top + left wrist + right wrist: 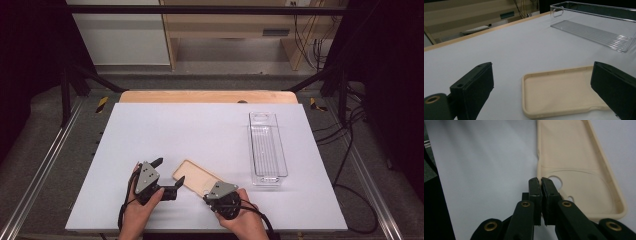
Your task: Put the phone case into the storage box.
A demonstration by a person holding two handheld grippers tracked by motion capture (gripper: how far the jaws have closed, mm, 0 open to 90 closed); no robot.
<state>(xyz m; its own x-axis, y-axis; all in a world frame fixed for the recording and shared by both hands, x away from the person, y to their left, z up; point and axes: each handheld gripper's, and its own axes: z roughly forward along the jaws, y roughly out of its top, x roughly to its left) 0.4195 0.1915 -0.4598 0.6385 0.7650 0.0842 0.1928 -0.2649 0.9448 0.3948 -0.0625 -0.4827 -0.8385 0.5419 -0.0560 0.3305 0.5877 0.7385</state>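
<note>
At the table's near edge, the beige soft phone case is pinched by its rim in the right gripper, so the wide-apart left gripper should be kept clear.

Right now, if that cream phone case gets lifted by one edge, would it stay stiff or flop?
The phone case is a thin open shell with low walls, so it probably bends or twists a little, not droops. It looks light for its size. Lying flat on the table, it cannot roll; a push would likely slide it. The right gripper is shut on its rim.
</note>
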